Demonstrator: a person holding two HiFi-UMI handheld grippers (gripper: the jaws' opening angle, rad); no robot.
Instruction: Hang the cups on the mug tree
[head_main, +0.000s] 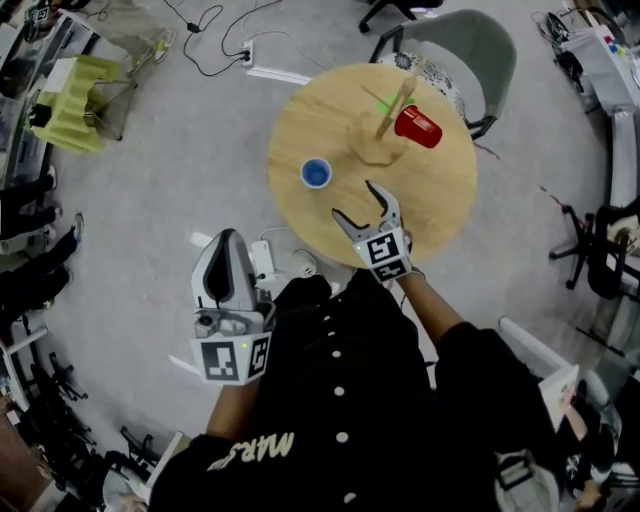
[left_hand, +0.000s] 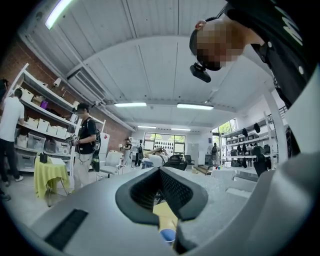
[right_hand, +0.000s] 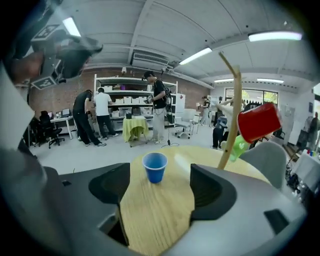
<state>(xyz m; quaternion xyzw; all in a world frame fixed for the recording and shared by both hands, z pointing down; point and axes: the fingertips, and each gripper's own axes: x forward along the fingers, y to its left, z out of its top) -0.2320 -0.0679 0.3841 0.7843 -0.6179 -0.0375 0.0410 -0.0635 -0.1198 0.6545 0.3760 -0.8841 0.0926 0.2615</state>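
A blue cup (head_main: 316, 173) stands upright on the round wooden table (head_main: 440, 200), left of the wooden mug tree (head_main: 385, 125). A red cup (head_main: 418, 126) hangs on a peg of the tree, and a green cup (head_main: 383, 100) shows behind it. My right gripper (head_main: 355, 200) hovers open over the table's near edge, empty. In the right gripper view the blue cup (right_hand: 155, 167) stands ahead between the jaws, with the tree (right_hand: 231, 115) and red cup (right_hand: 258, 121) to the right. My left gripper (head_main: 224, 243) is held low off the table, shut and empty; through its jaws (left_hand: 161, 172) a sliver of blue cup (left_hand: 168, 234) shows.
A grey chair (head_main: 470, 50) stands behind the table. A power strip and cables (head_main: 268, 258) lie on the floor by the table's near left edge. A yellow-green covered table (head_main: 75, 100) is far left. Several people stand by shelves (right_hand: 125, 95) in the background.
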